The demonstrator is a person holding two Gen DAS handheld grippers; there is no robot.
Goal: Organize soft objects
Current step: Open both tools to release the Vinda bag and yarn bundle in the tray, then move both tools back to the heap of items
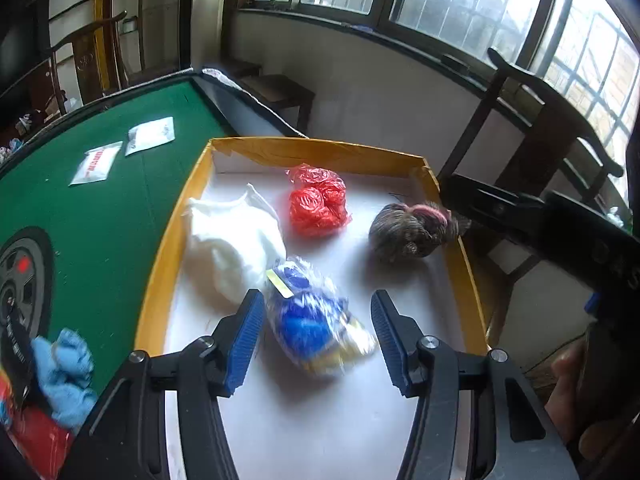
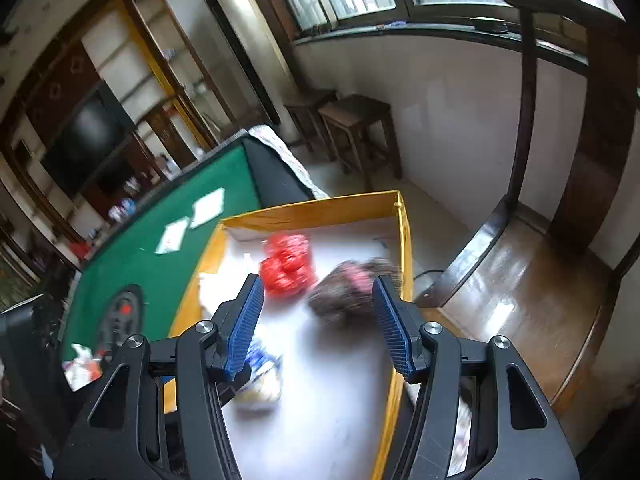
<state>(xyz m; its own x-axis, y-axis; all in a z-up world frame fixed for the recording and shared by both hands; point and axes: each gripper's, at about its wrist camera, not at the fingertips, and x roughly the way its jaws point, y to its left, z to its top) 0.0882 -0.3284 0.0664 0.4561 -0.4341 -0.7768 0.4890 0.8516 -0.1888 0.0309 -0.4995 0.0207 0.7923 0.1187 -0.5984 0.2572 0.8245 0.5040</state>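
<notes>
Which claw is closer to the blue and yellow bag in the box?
Left. The left claw is open right around the blue and yellow bag, one finger on each side. The right claw is open farther along, over the fuzzy brown bundle.

No legible text in either view, red print on near white packet (image 1: 96, 165) on green table mat (image 1: 120, 208) too small to read, faint mark on far white packet (image 1: 150, 135) unreadable, yellow label on blue bag (image 1: 316, 320) blurred

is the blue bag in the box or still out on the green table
In the box. The blue bag lies on the white floor of the yellow-walled box, between the open left tool's fingers, not gripped.
</notes>
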